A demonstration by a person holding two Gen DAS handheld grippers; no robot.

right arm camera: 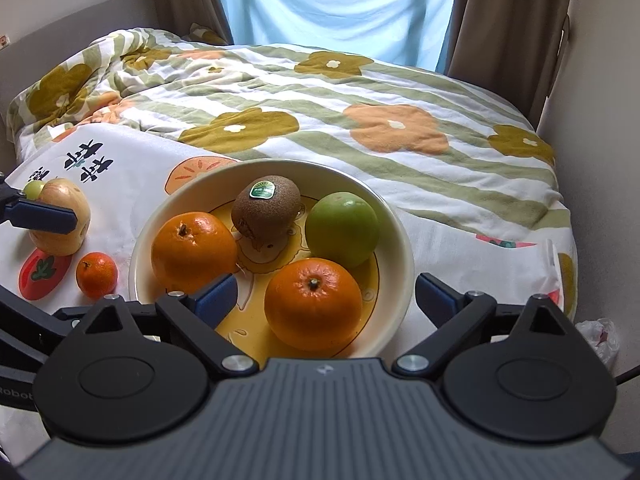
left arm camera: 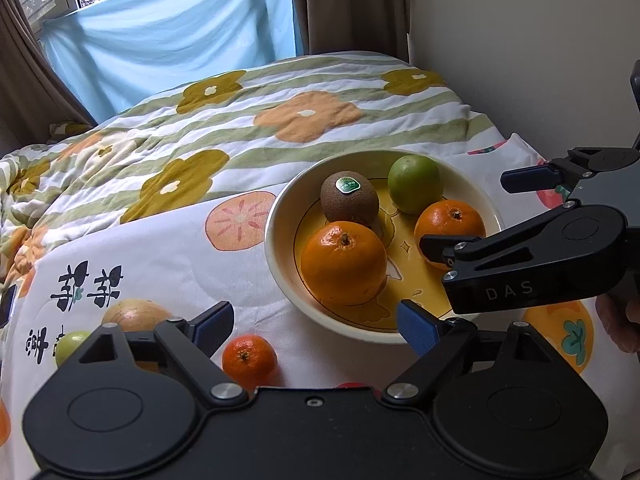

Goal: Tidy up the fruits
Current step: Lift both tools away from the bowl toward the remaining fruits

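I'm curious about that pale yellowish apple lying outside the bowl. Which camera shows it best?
The right wrist view: the pale yellowish apple shows nearly whole beside the small mandarin. In the left wrist view only its top peeks above the claw.

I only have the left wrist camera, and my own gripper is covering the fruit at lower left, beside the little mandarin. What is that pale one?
Observer: A whole pale yellow fruit, probably an apple, sitting outside the bowl, to its left.
Operator: Is the green thing touching it?
Observer: The small green fruit sits just behind it, apparently against its far side.
Operator: And is the right gripper holding anything?
Observer: No. The right gripper is open and empty. The nearer orange lies in the bowl between its fingers, and neither pad presses on it.
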